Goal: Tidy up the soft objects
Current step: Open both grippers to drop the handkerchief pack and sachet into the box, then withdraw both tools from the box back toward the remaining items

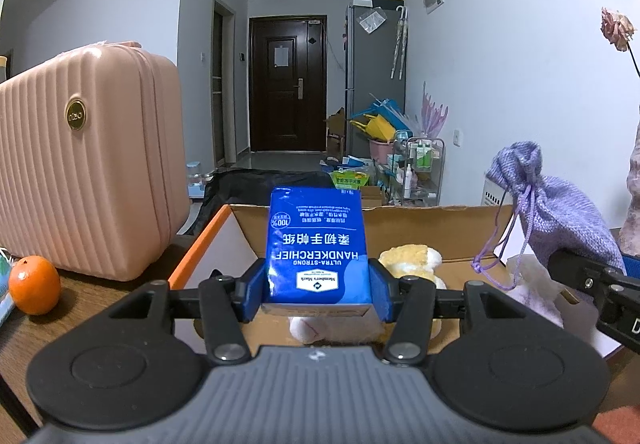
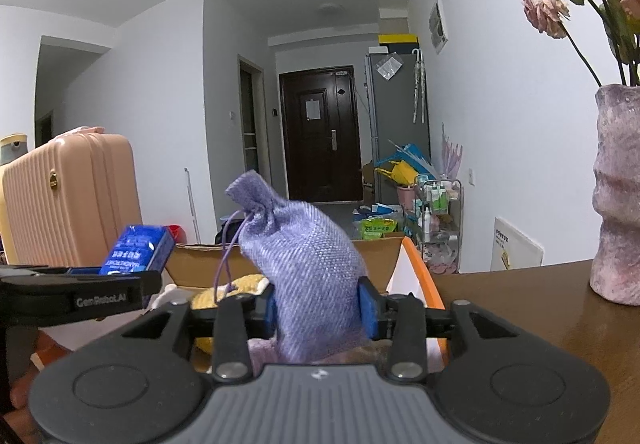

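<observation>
Above the open cardboard box [image 1: 400, 220], the left hand-held gripper [image 1: 318, 286] clamps a blue tissue pack [image 1: 316, 240] lengthwise along its fingers, while the right hand-held gripper [image 2: 318, 310], just beside it, holds a purple drawstring pouch [image 2: 308, 256] tilted upward over the box's right side.

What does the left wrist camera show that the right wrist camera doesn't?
Only the left wrist view shows the orange. Only the right wrist view shows the vase whole. Both show the box, suitcase, tissue pack in the left gripper and pouch in the right gripper.
</observation>
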`<action>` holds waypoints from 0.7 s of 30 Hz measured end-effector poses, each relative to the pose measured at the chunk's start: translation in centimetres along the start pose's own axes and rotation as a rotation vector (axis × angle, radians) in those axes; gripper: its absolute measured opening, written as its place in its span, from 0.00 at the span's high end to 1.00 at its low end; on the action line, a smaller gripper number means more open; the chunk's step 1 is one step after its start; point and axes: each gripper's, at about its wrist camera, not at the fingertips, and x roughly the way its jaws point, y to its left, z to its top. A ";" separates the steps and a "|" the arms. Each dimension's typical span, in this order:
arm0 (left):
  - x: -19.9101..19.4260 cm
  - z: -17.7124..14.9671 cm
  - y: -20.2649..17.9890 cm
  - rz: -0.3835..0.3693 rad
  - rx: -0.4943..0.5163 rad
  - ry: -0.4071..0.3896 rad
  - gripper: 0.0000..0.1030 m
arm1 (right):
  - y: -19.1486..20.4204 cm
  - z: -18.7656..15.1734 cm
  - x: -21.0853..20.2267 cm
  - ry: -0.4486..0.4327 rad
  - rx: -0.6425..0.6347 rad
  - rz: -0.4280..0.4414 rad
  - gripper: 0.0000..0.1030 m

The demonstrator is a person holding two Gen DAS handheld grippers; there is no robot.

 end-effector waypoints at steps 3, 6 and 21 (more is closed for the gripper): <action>-0.1 0.0 0.0 0.015 0.003 -0.001 0.19 | -0.1 0.1 0.0 -0.001 0.010 -0.007 0.54; -0.7 0.2 0.0 0.046 -0.002 -0.034 0.05 | -0.2 0.0 -0.2 -0.013 0.021 -0.024 0.24; -1.0 0.2 0.0 0.092 -0.009 -0.059 0.00 | -0.6 0.0 -0.8 -0.045 0.045 -0.071 0.00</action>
